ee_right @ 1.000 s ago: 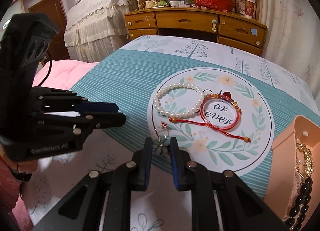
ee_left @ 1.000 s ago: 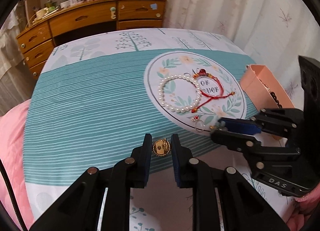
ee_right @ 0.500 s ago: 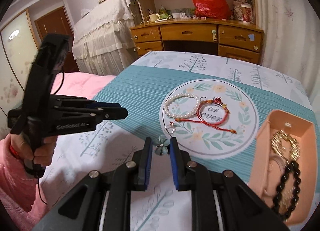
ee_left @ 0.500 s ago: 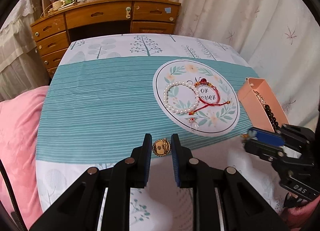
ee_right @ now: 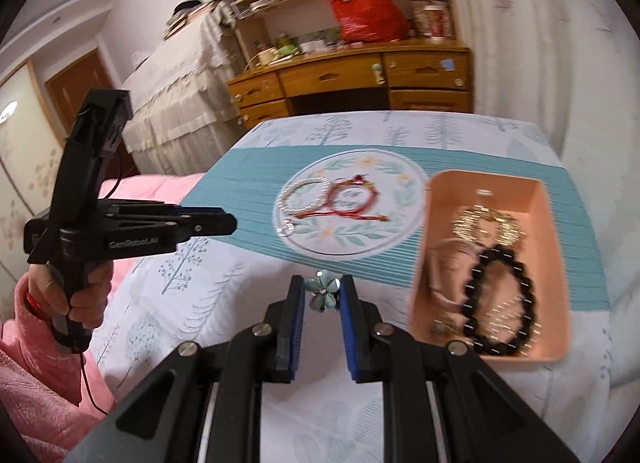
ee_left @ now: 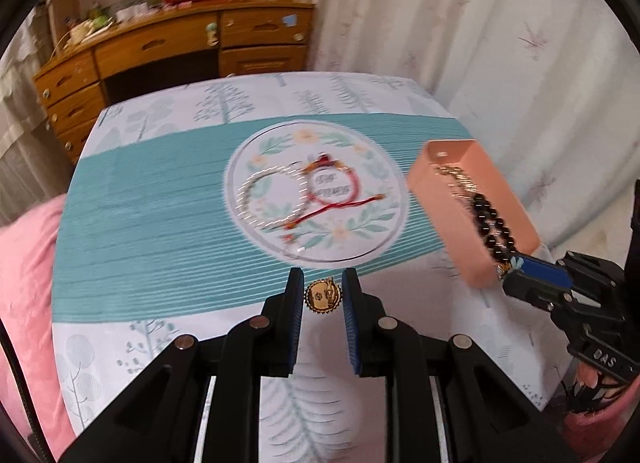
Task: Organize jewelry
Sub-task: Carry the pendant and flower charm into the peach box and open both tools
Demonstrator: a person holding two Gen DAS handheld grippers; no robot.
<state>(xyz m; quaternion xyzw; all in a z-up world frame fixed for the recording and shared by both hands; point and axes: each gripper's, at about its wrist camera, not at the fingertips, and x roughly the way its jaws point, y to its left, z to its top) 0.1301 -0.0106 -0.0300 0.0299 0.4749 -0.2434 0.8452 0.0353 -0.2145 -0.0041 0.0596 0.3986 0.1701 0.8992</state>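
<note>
Patterned tablecloth (ee_left: 160,223), pearl bracelet (ee_left: 272,199) beside pink tray (ee_right: 556,263); left hand-held gripper (ee_left: 322,295) gripping gold pendant (ee_left: 322,295), right (ee_right: 322,293) flower charm (ee_right: 320,293).

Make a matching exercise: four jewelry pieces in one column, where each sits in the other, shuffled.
1. gold round piece
2. blue flower piece
3. black bead bracelet
4. pearl bracelet

a. in the pink tray
b. in the right gripper
c. on the tablecloth's round print
d. in the left gripper

Pairs: 1-d, 2-b, 3-a, 4-c
</note>
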